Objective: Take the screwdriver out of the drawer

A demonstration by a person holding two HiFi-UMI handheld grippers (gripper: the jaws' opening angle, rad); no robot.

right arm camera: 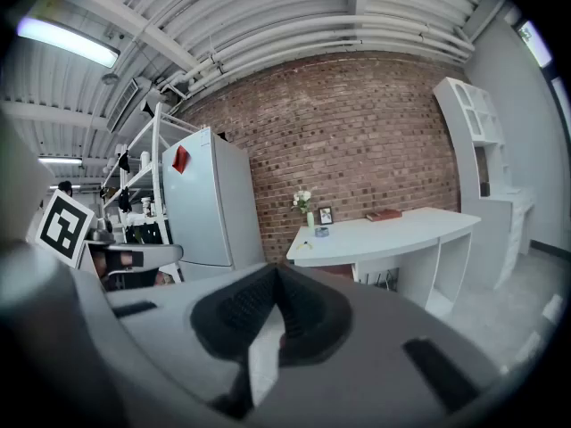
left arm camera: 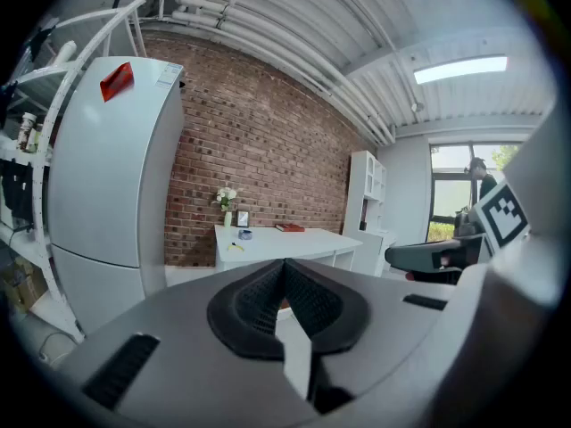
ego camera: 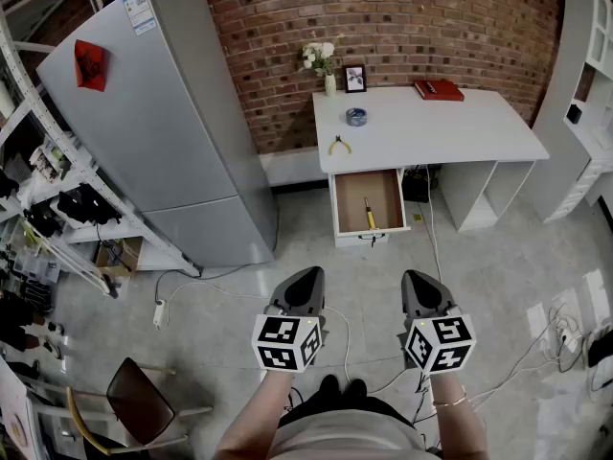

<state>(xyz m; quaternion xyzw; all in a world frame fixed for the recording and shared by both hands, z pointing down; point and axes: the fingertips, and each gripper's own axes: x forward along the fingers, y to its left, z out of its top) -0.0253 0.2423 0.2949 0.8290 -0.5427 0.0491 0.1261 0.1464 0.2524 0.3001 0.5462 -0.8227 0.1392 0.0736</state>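
Observation:
A yellow-handled screwdriver (ego camera: 370, 216) lies in the pulled-out wooden drawer (ego camera: 368, 202) under the white desk (ego camera: 421, 127), far ahead of me in the head view. My left gripper (ego camera: 308, 276) and right gripper (ego camera: 416, 279) are held side by side over the floor, well short of the drawer. Both point toward the desk, jaws shut with nothing between them. In the left gripper view the left gripper's (left arm camera: 285, 266) dark pads meet at the tip. The right gripper (right arm camera: 278, 271) looks the same in its own view, with the desk (right arm camera: 393, 228) beyond.
A grey fridge (ego camera: 163, 123) stands left of the desk, with wire shelving (ego camera: 48, 199) further left. On the desk are yellow pliers (ego camera: 338, 146), a tape roll (ego camera: 356, 116), a flower vase (ego camera: 329, 75), a photo frame (ego camera: 355, 78) and a red book (ego camera: 439, 89). Cables (ego camera: 536, 343) trail on the floor; a chair (ego camera: 139, 401) is at lower left.

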